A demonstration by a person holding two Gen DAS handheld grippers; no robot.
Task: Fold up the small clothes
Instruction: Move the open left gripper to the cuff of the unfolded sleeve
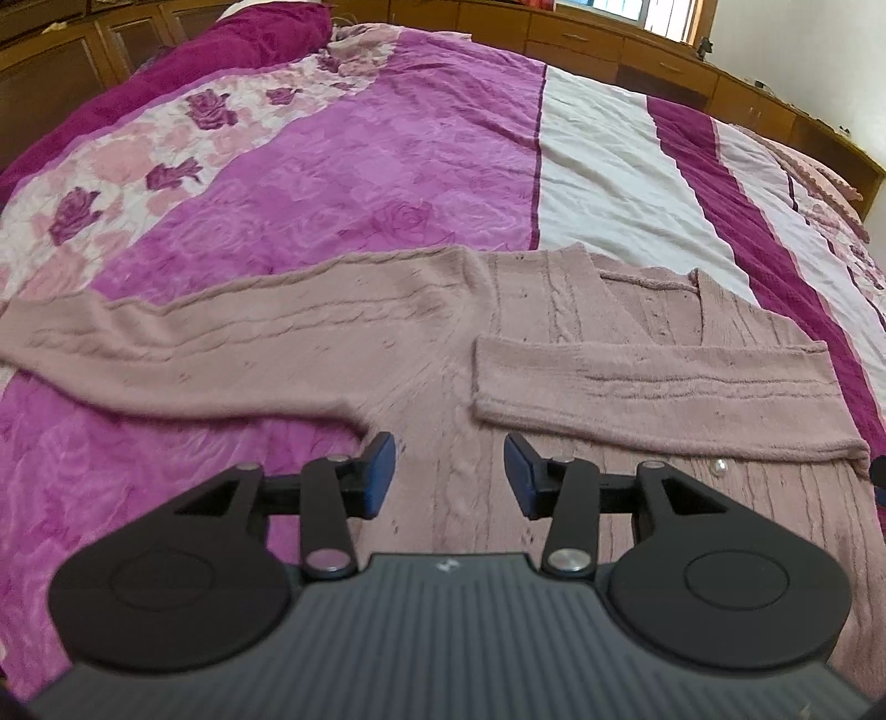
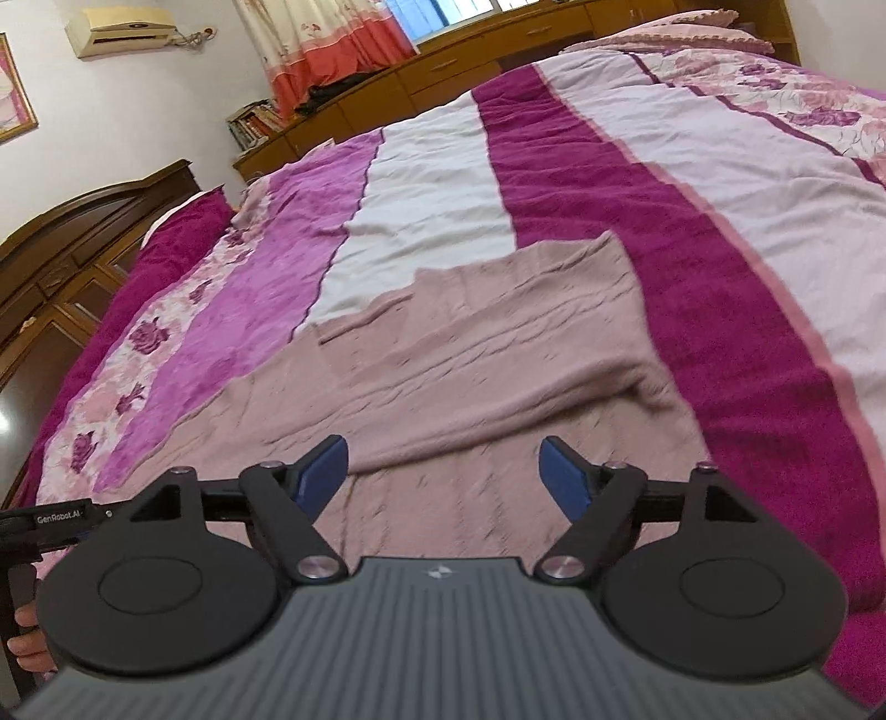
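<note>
A wide bed (image 1: 343,183) with a cover striped in magenta, pink and white fills both views, and wooden cabinets (image 1: 609,39) run along the far wall. On the near part of the cover lies the task's thing, a dusty-pink cable-knit cardigan (image 1: 554,310), spread flat, its neckline toward twelve o'clock in the left view.

One sleeve (image 1: 653,387) is already folded across the chest, running from about the middle out toward three o'clock. The other sleeve (image 1: 194,343) lies stretched straight out toward nine o'clock over the pink stripe. A small pearl-like button (image 1: 718,468) shows on the front panel near four o'clock.

Judging by this, the fold is partly done: one sleeve is in, and the stretched one looks to be next. That move calls for pinching the sleeve near its cuff, lifting it just clear and carrying it across the body to lie beside or over the first, without dragging the knit out of shape.

The left gripper (image 1: 449,473) hangs over the cardigan's lower body, tilted down, fingers apart with nothing between them. The right gripper (image 2: 444,473) is angled down over the folded side of the cardigan, spread wider, also empty. At eight o'clock in the right view a hand (image 2: 25,634) shows on the other tool's handle.
</note>
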